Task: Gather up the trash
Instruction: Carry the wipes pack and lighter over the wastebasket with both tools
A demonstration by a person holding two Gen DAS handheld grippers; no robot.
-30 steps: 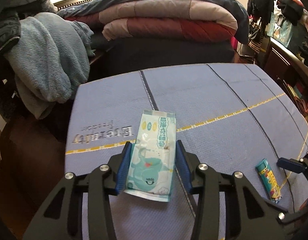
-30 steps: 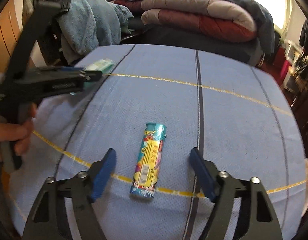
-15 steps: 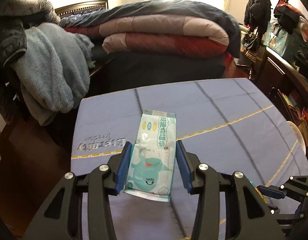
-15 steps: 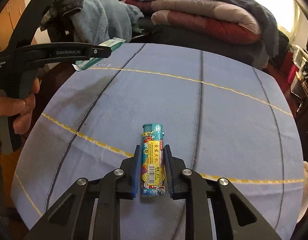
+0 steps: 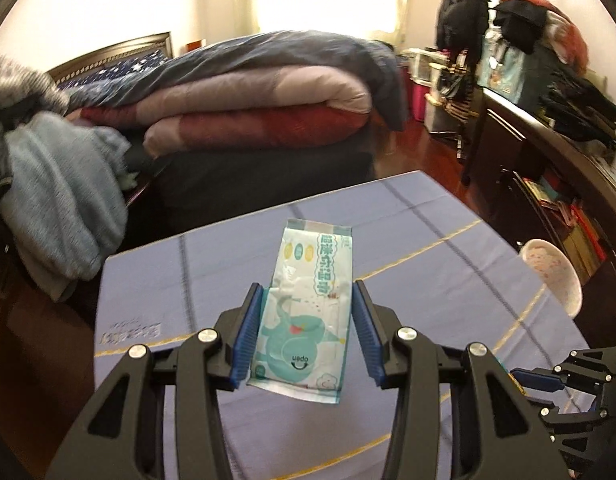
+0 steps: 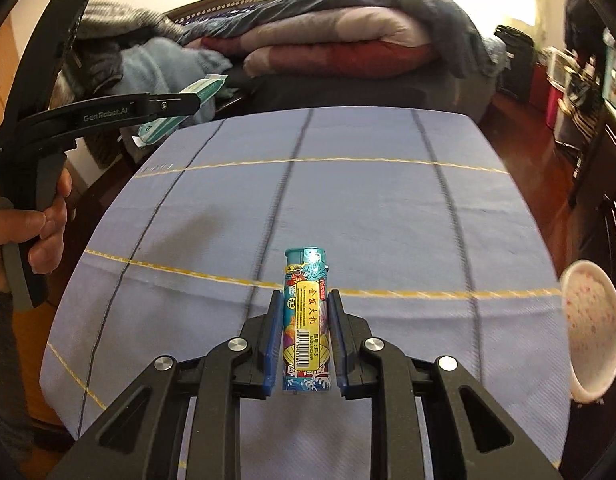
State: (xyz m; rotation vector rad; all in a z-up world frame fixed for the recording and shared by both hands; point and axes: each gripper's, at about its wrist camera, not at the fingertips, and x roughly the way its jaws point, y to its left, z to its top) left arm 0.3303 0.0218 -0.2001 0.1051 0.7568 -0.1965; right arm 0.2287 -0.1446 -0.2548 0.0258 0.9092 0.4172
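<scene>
My left gripper point(image 5: 306, 334) is shut on a pale teal wet-wipe packet point(image 5: 308, 304) and holds it up above the blue cloth-covered table point(image 5: 407, 240). The packet also shows edge-on in the right wrist view point(image 6: 188, 104), high above the table's left side. My right gripper point(image 6: 304, 340) is shut on a colourful teal lighter point(image 6: 306, 320) and holds it above the table point(image 6: 347, 200). The right gripper's tip shows at the lower right of the left wrist view point(image 5: 547, 384).
A white and pink speckled bin point(image 6: 591, 328) stands off the table's right edge; it also shows in the left wrist view point(image 5: 553, 272). Folded quilts point(image 5: 260, 104) lie on a bed behind the table. Clothes point(image 5: 56, 200) hang at the left. Dark furniture point(image 5: 547, 152) lines the right.
My right gripper closed on the lighter and lifted it off the cloth. My left gripper rose higher with the packet. The bin has come into view at the right.
</scene>
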